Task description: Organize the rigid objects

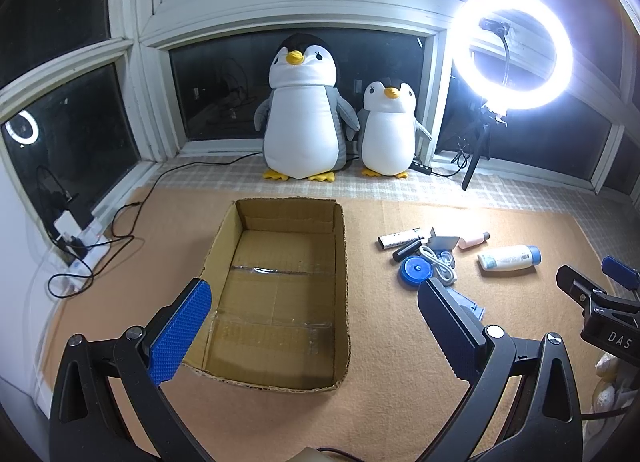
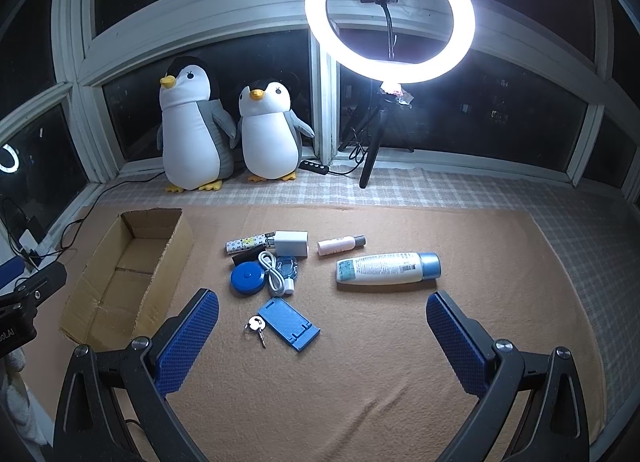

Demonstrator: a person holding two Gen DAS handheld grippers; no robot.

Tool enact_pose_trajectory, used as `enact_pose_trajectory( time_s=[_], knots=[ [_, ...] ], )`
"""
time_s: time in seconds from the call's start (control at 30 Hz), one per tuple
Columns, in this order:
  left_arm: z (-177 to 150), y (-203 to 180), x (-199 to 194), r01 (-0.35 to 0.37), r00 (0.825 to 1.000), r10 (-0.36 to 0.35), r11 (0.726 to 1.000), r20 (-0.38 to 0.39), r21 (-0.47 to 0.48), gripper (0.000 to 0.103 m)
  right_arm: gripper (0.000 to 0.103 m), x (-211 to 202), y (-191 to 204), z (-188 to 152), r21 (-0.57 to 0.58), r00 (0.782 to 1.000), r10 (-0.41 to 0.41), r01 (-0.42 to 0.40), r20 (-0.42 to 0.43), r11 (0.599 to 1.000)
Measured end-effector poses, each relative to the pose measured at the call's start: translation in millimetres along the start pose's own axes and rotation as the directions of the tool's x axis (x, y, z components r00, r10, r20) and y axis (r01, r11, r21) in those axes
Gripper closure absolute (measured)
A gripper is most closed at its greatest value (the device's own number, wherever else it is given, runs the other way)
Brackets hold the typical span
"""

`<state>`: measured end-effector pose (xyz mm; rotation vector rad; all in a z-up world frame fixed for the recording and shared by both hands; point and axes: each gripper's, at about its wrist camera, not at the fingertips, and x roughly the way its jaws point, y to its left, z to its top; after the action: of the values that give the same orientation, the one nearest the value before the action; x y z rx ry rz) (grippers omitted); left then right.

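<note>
Left gripper (image 1: 316, 326): held above the cardboard box (image 1: 224, 246), fingers spread wide, nothing gripped. Right gripper (image 2: 322, 338): likewise spread and empty, held over the orange mat (image 2: 400, 362). Box: open, nothing seen inside, set left of the items. Laid on the mat: large white bottle (image 2: 386, 268), small pink bottle (image 2: 340, 245), white charger (image 2: 292, 243), coiled cable (image 2: 274, 272), blue round disc (image 2: 247, 280), blue phone stand (image 2: 289, 323), keys (image 2: 256, 325) just beside the stand.

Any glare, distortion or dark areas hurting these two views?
Left wrist view: the lit white ring light blooms at upper right; window frames bow from fisheye. Right wrist view: same ring overexposed at top; small items on the orange felt mat stay sharp, corners vignetted black.
</note>
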<state>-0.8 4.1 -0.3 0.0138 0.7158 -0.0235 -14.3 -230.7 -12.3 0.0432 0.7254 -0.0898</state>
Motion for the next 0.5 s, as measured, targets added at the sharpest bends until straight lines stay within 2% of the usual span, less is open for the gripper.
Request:
enact_pose_trajectory(
  time_s=[0.5],
  knots=[
    [0.2,3.4,6.2,-0.004,1.0,0.004,1.0,-0.015,-0.006,0.001,0.0,4.6,-5.0,1.3,0.015,1.0,0.002,-0.002,-0.011,1.0]
  ],
)
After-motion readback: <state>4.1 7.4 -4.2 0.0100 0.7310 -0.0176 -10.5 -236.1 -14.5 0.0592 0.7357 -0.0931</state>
